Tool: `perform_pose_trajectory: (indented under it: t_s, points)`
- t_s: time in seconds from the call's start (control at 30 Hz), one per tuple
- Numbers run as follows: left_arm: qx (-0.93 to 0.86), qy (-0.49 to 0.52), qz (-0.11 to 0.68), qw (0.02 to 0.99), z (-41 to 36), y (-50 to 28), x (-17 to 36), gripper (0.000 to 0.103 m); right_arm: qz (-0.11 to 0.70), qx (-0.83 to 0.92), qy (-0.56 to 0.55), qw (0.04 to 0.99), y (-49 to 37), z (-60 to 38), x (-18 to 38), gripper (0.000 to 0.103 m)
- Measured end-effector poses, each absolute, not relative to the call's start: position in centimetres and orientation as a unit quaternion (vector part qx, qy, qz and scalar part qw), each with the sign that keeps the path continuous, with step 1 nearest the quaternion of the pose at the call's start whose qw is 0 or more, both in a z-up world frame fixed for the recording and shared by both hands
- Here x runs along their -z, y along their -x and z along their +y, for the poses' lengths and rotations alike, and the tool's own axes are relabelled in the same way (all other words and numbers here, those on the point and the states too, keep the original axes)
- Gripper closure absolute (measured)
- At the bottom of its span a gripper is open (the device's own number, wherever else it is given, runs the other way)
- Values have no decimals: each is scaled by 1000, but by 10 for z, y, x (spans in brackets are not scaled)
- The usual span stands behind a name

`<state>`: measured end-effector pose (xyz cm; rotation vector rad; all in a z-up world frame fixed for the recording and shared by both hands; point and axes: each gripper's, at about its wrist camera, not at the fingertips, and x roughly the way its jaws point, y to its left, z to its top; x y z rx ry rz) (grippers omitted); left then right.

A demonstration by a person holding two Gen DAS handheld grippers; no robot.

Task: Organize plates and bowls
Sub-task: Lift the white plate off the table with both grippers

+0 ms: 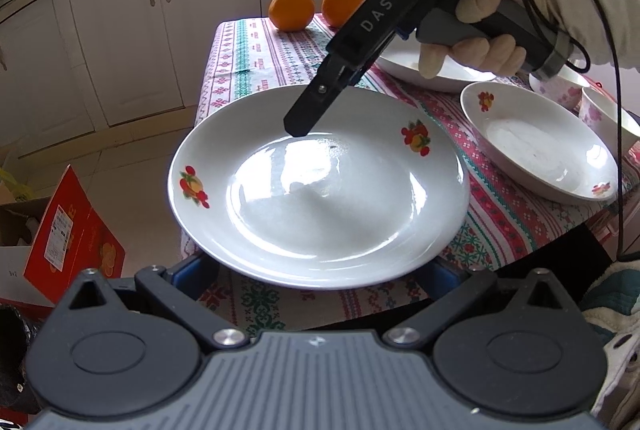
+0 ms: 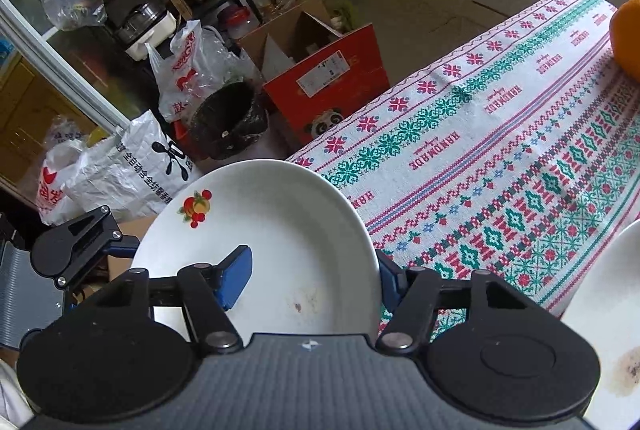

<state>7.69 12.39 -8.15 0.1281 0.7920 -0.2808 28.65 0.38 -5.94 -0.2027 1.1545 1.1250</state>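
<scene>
Right gripper (image 2: 310, 278) clamped on white plate (image 2: 280, 230) rim, left gripper (image 1: 320, 272) holding it too

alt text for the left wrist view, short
A white fruit-print plate overhangs the near corner of a patterned tablecloth, the right gripper closing on its far rim. Two oranges and more white dishes sit behind.

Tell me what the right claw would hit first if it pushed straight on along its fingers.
The white plate, most likely: its rim lies between the fingers of the right claw, whose tips point down at its far side. Whether they touch it yet is unclear.
</scene>
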Motion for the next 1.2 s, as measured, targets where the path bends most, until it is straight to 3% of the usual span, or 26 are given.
perform_pose_trajectory:
  t_s: [1.2]
  points:
    - [153, -82, 381, 908, 123, -147, 81, 2, 493, -458, 66, 737, -348, -11, 53, 33]
